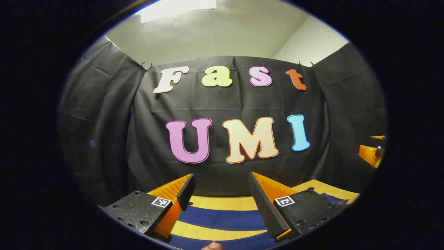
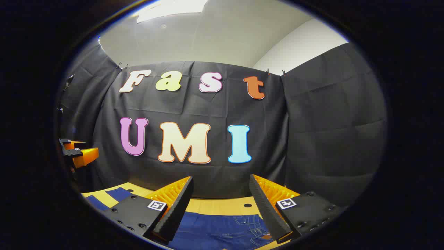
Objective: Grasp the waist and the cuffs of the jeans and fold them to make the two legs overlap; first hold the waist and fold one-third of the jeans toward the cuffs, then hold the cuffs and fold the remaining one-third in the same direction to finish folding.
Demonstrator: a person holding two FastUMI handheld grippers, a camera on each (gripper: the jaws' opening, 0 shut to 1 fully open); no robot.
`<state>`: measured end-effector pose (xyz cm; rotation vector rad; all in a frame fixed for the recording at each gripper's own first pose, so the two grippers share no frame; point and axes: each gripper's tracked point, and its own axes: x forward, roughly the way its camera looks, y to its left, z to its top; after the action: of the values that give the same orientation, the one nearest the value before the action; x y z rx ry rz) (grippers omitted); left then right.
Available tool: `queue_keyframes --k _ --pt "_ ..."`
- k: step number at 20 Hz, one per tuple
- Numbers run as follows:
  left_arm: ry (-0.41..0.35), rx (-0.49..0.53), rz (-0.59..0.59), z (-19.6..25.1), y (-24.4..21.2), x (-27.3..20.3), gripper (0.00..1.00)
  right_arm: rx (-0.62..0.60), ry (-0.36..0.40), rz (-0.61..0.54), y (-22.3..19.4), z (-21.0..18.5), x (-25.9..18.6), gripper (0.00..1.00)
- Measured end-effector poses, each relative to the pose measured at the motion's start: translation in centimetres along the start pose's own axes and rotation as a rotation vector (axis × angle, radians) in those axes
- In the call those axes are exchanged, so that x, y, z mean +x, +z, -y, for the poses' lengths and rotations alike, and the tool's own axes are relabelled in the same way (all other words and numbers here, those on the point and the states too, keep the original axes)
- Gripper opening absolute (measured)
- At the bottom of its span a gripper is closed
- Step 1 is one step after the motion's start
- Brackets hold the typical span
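Blue jeans lie flat on the yellow table. In the left gripper view two blue leg bands run across under my left gripper, with a strip of table between them. That gripper is open, held above the cloth with nothing between its fingers. In the right gripper view the jeans' waist end, with stitched pockets, lies below my right gripper, which is also open and holds nothing. Each gripper appears at the edge of the other's view: the right gripper and the left gripper.
Black cloth walls close the booth behind and on both sides of the table. A small dark hole sits in the tabletop beyond the waist. A fingertip pokes in at the bottom of the left gripper view.
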<state>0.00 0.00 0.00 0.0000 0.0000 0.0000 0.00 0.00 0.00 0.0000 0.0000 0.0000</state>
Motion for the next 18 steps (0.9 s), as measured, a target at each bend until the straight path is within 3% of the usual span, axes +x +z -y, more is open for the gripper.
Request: queue_keyframes --k 5,10,11,12,16,18 --pt "-0.003 -0.004 -0.029 0.3 -1.2 0.0 0.95 0.014 0.010 -0.018 -1.0 0.9 1.0 0.99" --pt "-0.009 0.125 -0.124 -1.1 -4.4 -0.6 0.95 0.022 0.094 -0.042 -3.5 0.6 2.9 1.00" --pt "-0.001 0.145 -0.163 -1.7 -5.6 -1.2 1.00 0.034 0.125 -0.051 -4.2 0.2 3.3 0.99" --pt "0.003 0.177 -0.208 -2.4 -7.0 -2.0 0.95 0.048 0.155 -0.060 -4.9 -0.2 3.9 1.00" --pt "0.008 0.447 -0.377 -6.2 -12.7 -6.0 0.95 0.072 0.237 -0.116 -7.6 -1.8 6.0 0.99" --pt "-0.020 0.499 -0.476 -8.0 -16.2 -8.1 0.95 0.070 0.250 -0.107 -7.6 -2.8 6.8 0.99"
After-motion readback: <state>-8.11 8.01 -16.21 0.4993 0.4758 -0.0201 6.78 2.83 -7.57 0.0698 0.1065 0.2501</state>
